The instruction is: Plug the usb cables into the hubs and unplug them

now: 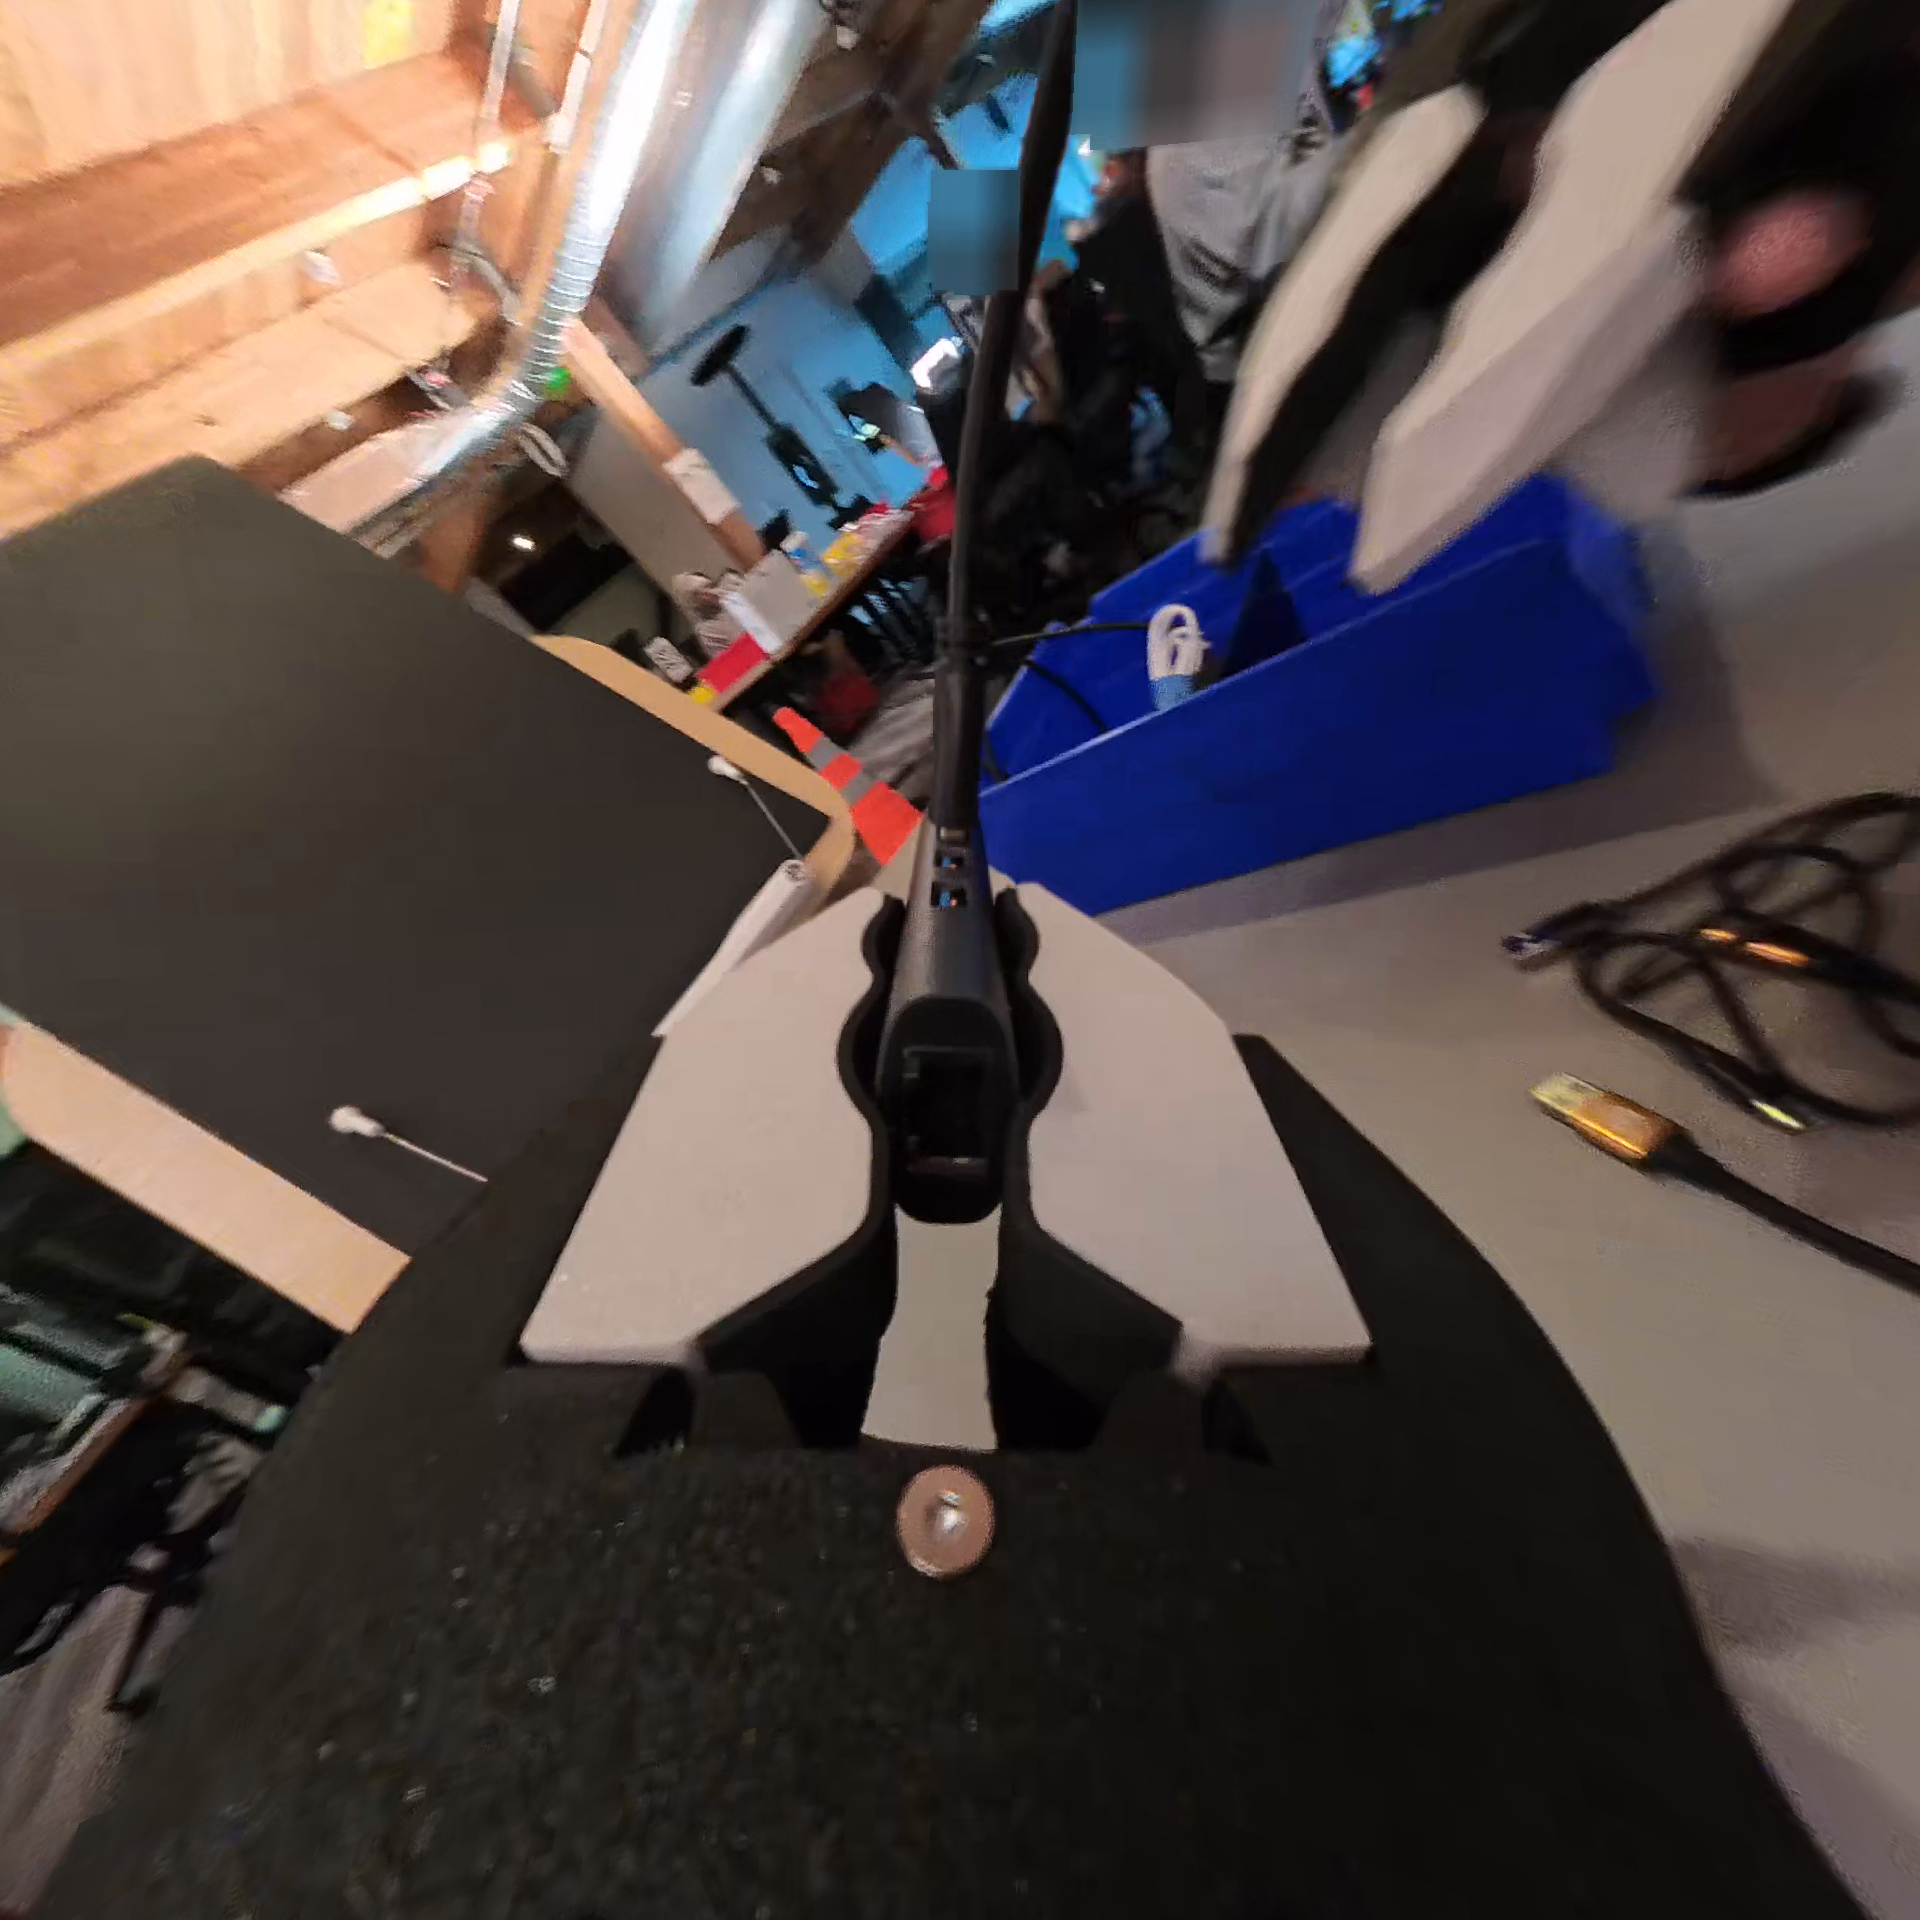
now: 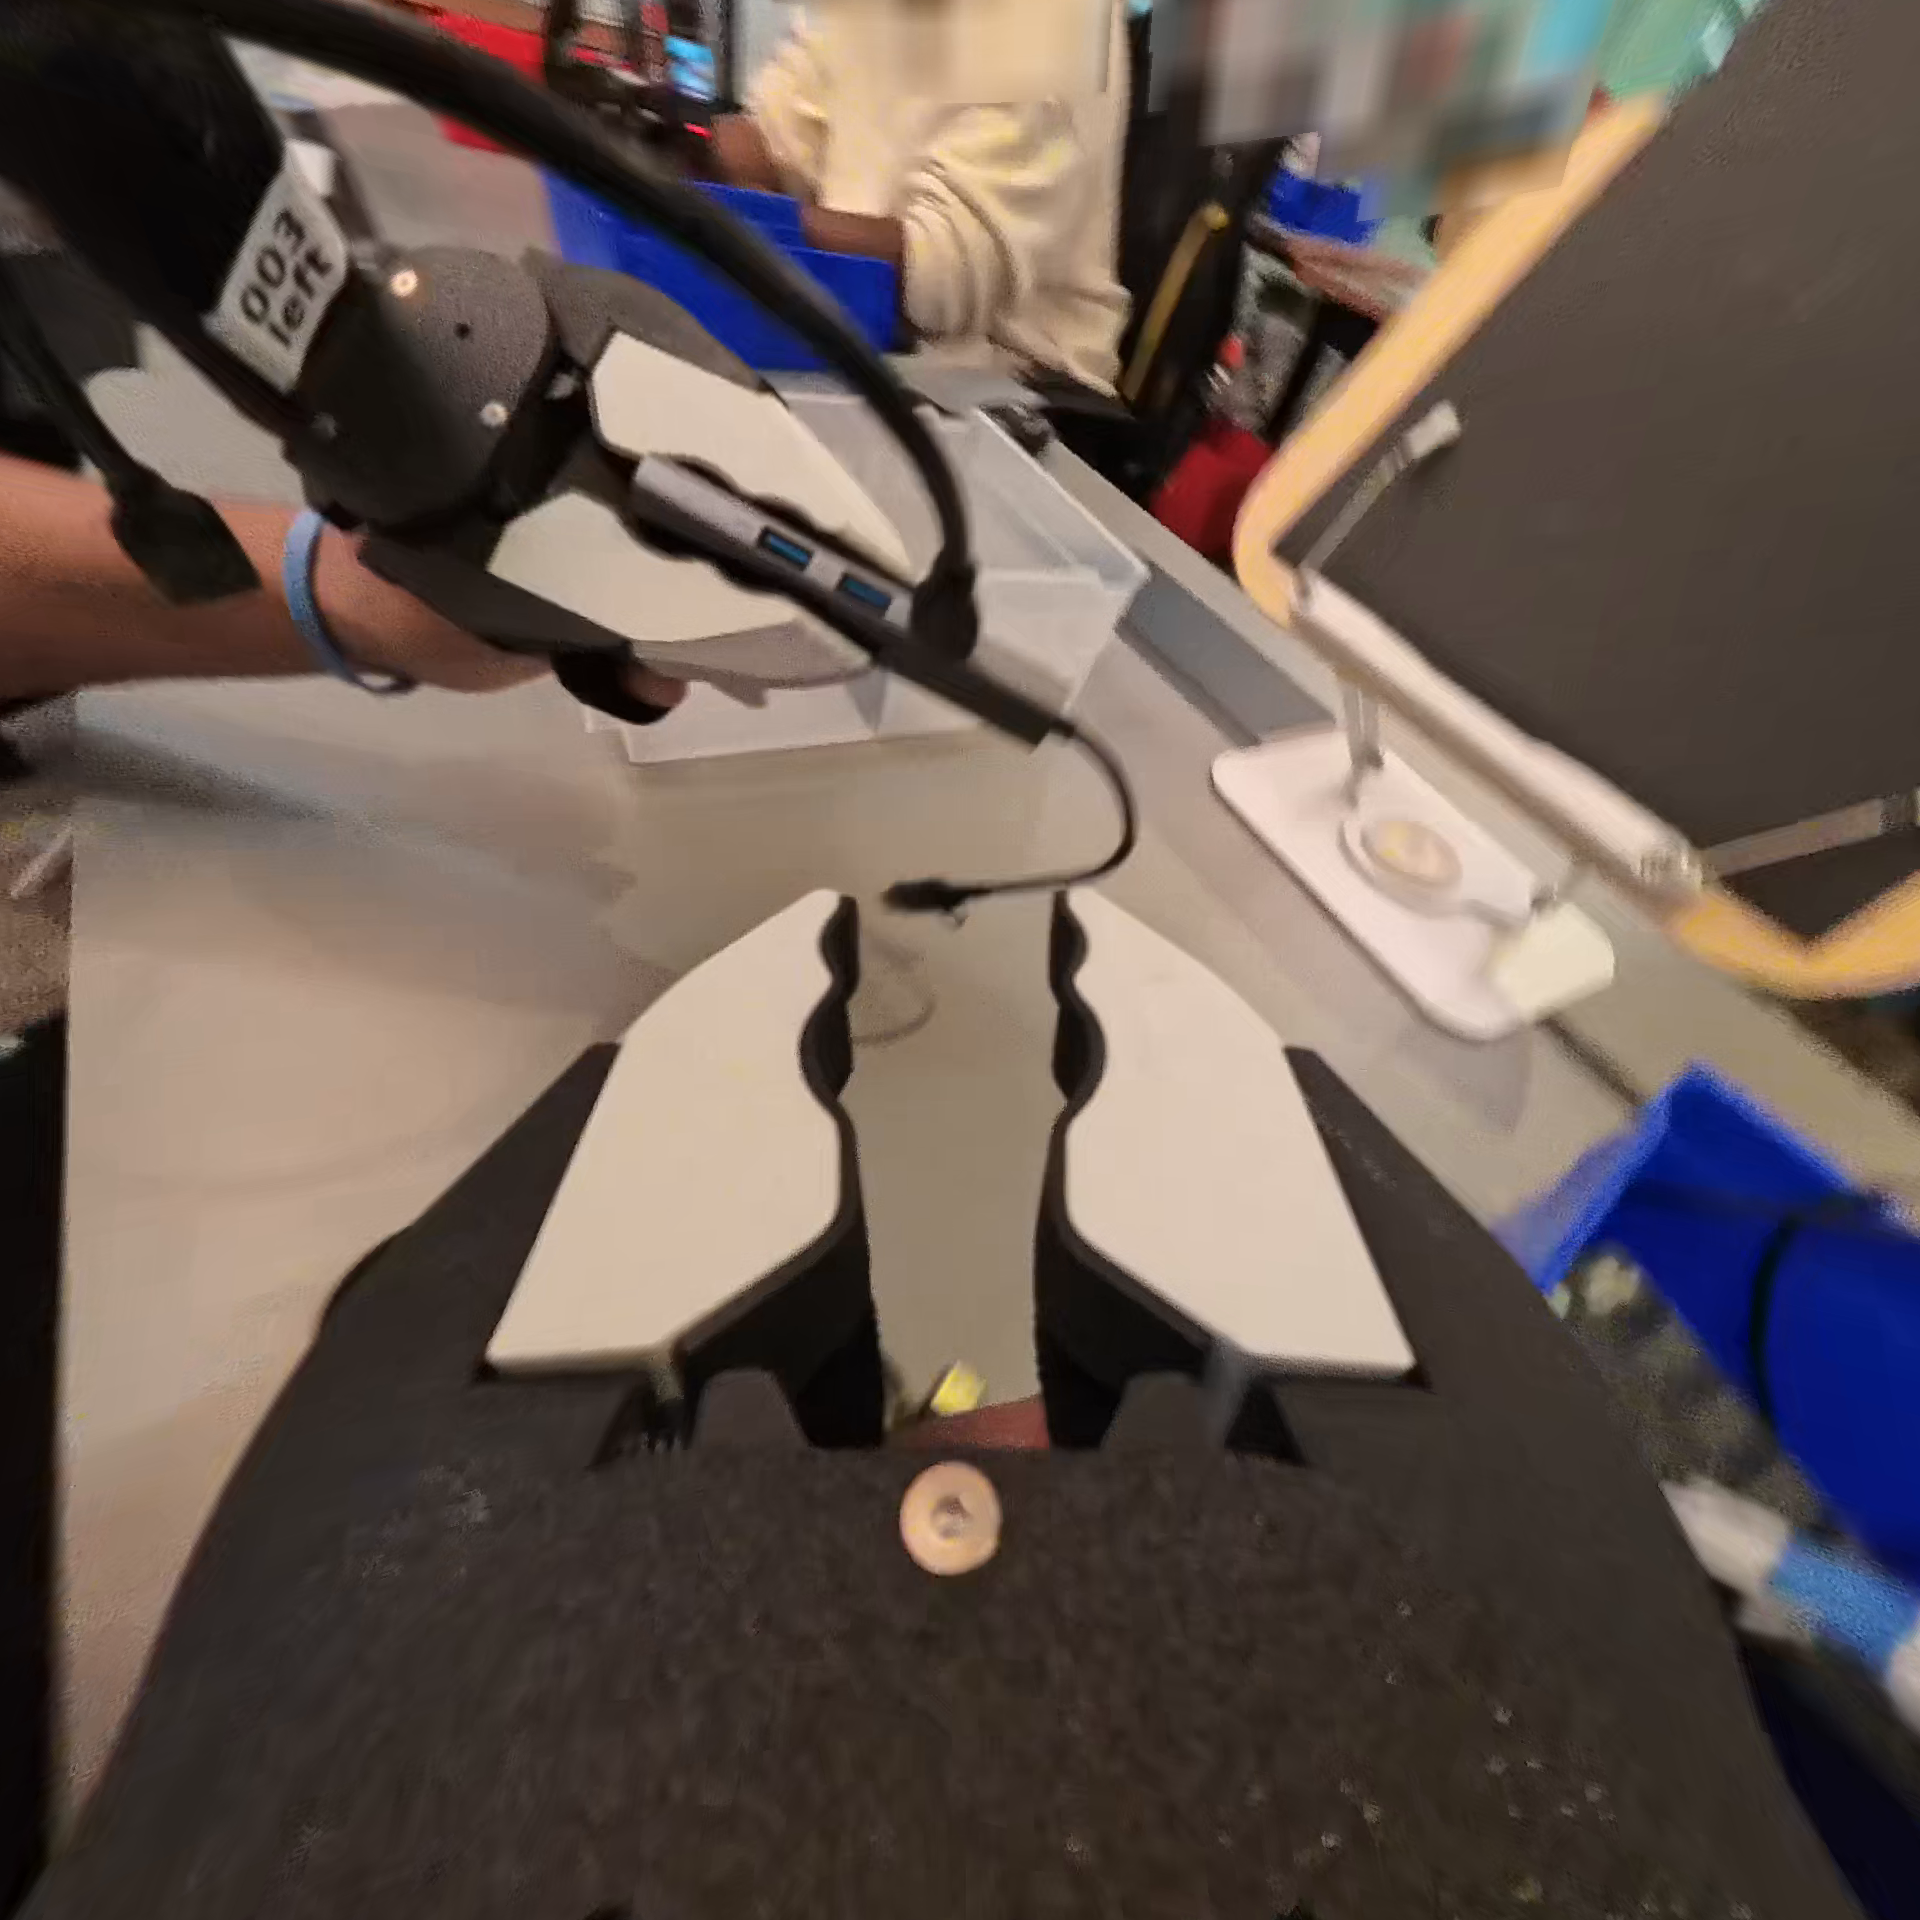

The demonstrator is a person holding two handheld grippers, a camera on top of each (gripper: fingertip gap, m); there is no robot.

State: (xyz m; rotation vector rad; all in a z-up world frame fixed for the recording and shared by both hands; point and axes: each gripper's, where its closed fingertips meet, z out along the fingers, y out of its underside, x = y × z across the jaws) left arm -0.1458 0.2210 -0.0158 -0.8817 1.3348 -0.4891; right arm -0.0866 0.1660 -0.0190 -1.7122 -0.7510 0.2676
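Hub (image 1: 943, 1039) first, at the left: a slim dark grey USB hub clamped between the fingers of the left gripper (image 1: 943, 935), held up off the grey counter (image 1: 1455, 1403). In the right wrist view its side shows two blue ports, and a thick black cable (image 2: 665, 208) is plugged into it near its far end, arching up and away. A short thin pigtail (image 2: 1101, 821) curls from the hub's tip down to a small loose plug. Right of that, the right gripper (image 2: 948, 925) hangs above the counter with fingers apart and nothing between them, just beside that loose plug. Farther right in the left wrist view, a coil of black cables (image 1: 1745, 956) and a gold-coloured connector (image 1: 1605, 1117) lie on the counter before a blue bin (image 1: 1299, 790).
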